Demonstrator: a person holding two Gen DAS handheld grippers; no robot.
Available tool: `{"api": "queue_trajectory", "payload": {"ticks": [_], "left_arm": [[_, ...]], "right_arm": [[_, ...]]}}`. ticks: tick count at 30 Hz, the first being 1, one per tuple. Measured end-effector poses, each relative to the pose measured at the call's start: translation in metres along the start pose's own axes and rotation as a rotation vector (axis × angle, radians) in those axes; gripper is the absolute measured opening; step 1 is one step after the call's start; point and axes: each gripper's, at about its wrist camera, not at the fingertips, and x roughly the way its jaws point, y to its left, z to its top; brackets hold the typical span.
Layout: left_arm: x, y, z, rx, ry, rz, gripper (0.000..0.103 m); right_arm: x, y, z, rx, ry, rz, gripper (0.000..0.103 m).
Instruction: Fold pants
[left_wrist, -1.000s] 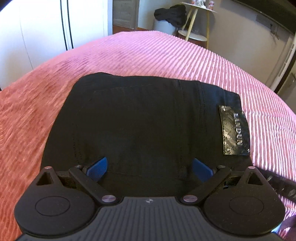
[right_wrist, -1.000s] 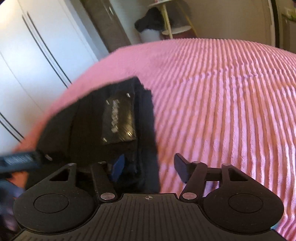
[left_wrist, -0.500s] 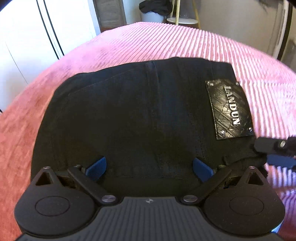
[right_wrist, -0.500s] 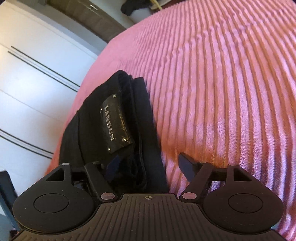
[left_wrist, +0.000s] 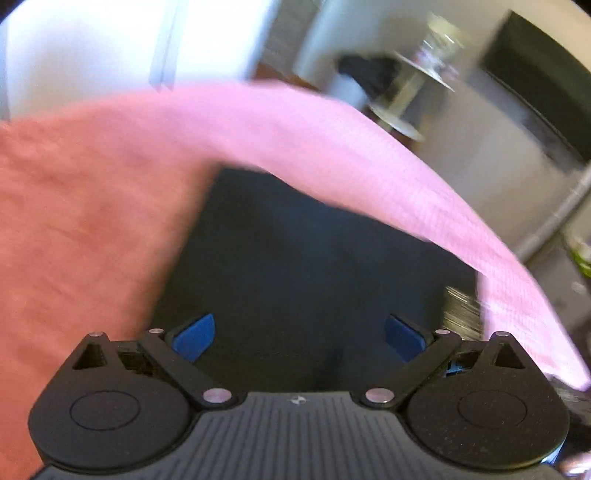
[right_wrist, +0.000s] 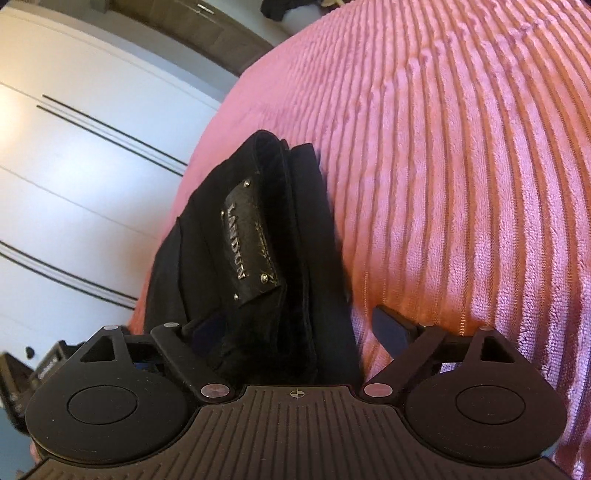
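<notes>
The pants (right_wrist: 255, 258) lie folded on the bed (right_wrist: 461, 166), a soft, thick, floppy stack. The right gripper (right_wrist: 295, 332) is opening around their edge, pinching nothing; the left gripper (left_wrist: 299, 338) is spread above them. Best gripped at the stacked edge beside the label (right_wrist: 251, 243).

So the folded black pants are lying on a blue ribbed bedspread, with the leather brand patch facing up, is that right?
Not quite. The bedspread is pink, not blue; the right wrist view shows its ribbed pink surface clearly. The rest holds: the folded black pants lie on it with the leather brand patch facing up.
</notes>
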Motion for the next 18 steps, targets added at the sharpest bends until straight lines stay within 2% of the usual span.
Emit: {"api": "queue_trajectory", "payload": {"ticks": [2,3,6,9,11,12,15,18], "left_arm": [[-0.003,0.036,0.007,-0.015,-0.016,0.059,0.099],[0.001,0.052,0.009,-0.037,0.000,0.051,0.099],[0.023,0.086,0.014,-0.088,0.090,-0.077,0.099],[0.050,0.092,0.005,-0.132,0.177,-0.199,0.099],[0.062,0.095,0.004,-0.174,0.197,-0.271,0.099],[0.067,0.095,0.005,-0.180,0.196,-0.298,0.099],[0.084,0.085,0.013,-0.126,0.214,-0.342,0.099],[0.095,0.074,0.024,-0.077,0.222,-0.336,0.099]], "right_arm": [[-0.002,-0.002,0.000,0.017,0.011,0.047,0.090],[0.002,-0.003,0.003,0.028,0.019,0.062,0.090],[0.011,-0.004,0.009,0.025,0.027,0.070,0.087],[0.014,-0.004,0.013,0.009,0.027,0.062,0.078],[0.017,-0.005,0.015,0.010,0.032,0.072,0.070],[0.018,-0.007,0.016,0.016,0.037,0.083,0.069],[0.025,-0.006,0.020,0.008,0.052,0.107,0.069],[0.033,0.000,0.022,-0.014,0.049,0.117,0.069]]}}
